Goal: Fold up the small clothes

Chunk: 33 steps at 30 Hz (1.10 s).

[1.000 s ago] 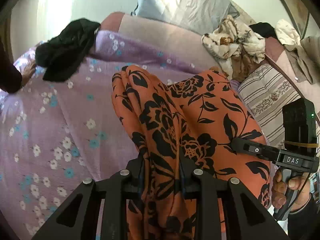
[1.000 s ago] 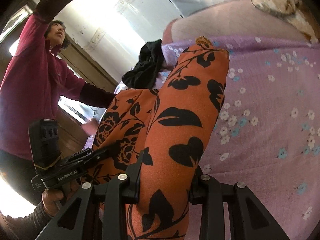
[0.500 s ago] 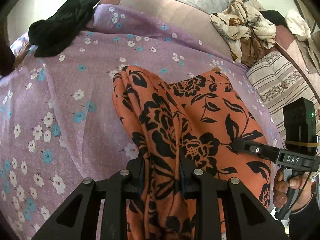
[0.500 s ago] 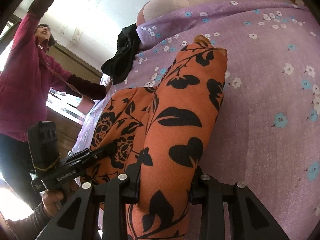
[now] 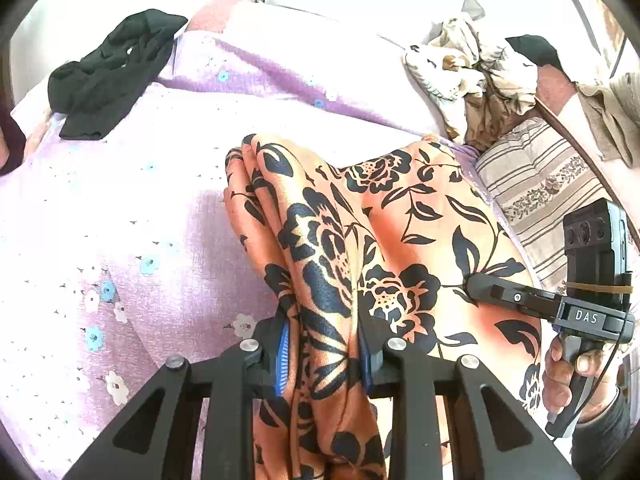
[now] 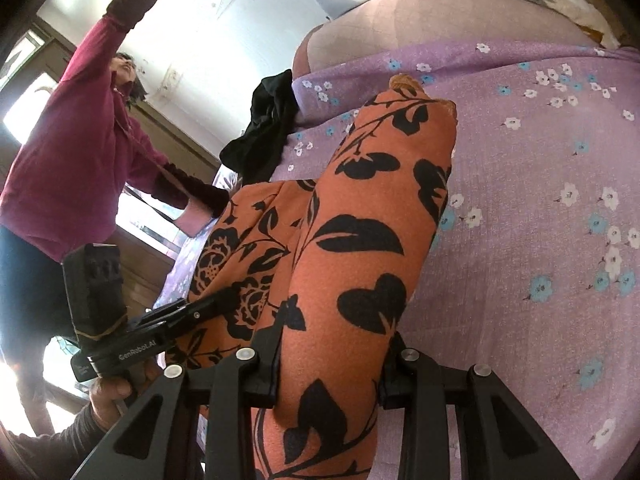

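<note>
Left wrist: orange black-floral fabric garment is clamped in left gripper jaws and right gripper jaws, draped over the lilac flowered bed sheet mid-bed.

Orange floral garment lower than a second ago: more of its far folded end now lies on the purple floral sheet. Black cloth sits farther off, toward far left. Left-wrist view overexposed.
</note>
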### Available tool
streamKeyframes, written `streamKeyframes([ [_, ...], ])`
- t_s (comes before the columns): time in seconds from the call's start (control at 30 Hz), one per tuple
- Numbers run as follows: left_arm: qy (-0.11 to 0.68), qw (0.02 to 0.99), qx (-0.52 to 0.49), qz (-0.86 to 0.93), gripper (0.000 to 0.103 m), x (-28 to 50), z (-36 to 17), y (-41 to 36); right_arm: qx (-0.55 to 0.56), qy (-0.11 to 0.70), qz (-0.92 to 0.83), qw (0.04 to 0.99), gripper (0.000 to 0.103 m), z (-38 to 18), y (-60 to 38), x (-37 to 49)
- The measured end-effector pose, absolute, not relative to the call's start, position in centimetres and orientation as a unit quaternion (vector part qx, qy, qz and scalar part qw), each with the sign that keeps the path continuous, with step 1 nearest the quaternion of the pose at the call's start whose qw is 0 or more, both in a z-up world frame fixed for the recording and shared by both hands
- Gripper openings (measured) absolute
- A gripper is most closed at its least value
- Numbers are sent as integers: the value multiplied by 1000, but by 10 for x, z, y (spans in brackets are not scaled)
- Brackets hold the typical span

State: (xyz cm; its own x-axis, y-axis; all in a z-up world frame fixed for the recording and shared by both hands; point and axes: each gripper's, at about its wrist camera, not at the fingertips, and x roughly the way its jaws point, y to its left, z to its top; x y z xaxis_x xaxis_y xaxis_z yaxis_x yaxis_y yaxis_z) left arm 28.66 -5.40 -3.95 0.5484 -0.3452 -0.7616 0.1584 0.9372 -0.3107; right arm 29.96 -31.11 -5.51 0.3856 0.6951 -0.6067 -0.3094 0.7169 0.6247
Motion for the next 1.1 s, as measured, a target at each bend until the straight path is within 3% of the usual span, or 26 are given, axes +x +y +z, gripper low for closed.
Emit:
streamKeyframes([
  [0.4,486,856,-108,-135,30,296,-70,-52,223,489,299,788,35,-90,-314,309],
  [0.53,505,849,-101,-121,42,301,-79,-50,217,519,271,781,45,-101,-311,314],
  [0.57,508,847,-102,-116,45,301,-81,-47,213,527,258,781,57,-105,-314,313],
  [0.63,504,850,-112,-109,50,296,-80,-36,205,528,237,789,58,-108,-322,309],
  [0.9,472,873,-98,-72,52,271,-55,-23,179,470,200,841,58,-54,-335,284],
  [0.97,461,880,-91,-67,55,264,-47,-26,171,455,219,846,65,-39,-323,279],
  [1.1,465,881,-66,-53,60,263,-52,-40,127,472,227,842,69,-48,-287,286],
])
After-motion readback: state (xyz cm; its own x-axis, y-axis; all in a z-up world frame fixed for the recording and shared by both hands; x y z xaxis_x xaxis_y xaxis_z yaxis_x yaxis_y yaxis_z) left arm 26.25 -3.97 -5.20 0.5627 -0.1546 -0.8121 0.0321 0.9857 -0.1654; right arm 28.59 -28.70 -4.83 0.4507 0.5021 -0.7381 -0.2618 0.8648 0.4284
